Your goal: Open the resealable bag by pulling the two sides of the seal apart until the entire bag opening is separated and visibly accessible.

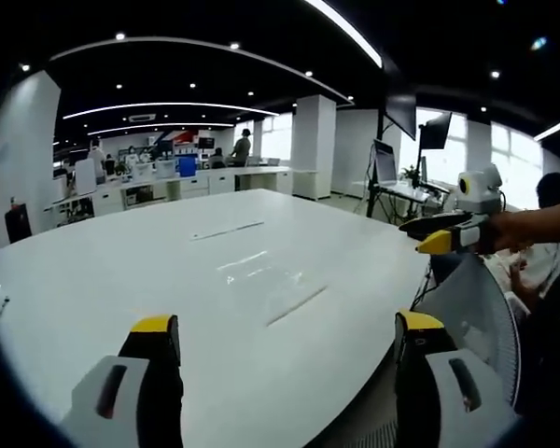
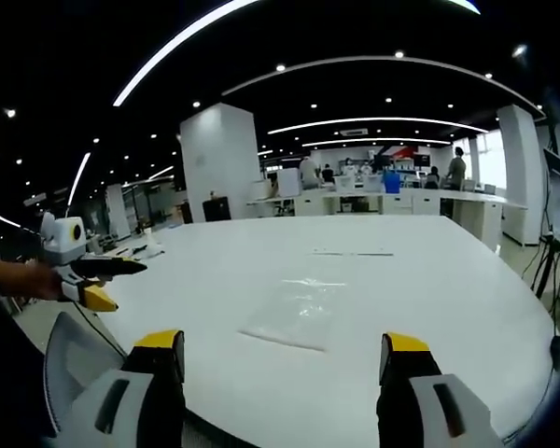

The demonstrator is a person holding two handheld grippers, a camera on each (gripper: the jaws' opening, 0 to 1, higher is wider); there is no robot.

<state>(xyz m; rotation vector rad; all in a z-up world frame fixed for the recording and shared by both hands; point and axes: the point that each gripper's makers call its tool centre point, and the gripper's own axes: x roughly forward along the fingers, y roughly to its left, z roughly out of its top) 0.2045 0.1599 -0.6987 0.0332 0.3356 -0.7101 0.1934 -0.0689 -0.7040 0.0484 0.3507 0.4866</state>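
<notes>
My left gripper (image 1: 287, 329) stands with its jaws spread wide and nothing between them, hanging at the near edge of the table (image 1: 93, 280). My right gripper (image 2: 285, 347) is the same: jaws wide, holding nothing, poised over the table rim.

From the right gripper, the resealable bag (image 2: 296, 310) lies flat on the white tabletop at about twelve o'clock, near but apart from the jaws. From the left gripper it sits at about eleven o'clock, a faint sheen on the surface.

I judge the bag to be thin clear film: very light, limp and slippery, likely to slide on the smooth, glossy top if I push at it. Its seal I can't pick out for certain; the stiffer strip along one short end is where I'd want to pinch, one lip in each gripper.

A thin pale strip (image 2: 351, 253) lies farther off at one o'clock; what it is I can't tell.
</notes>
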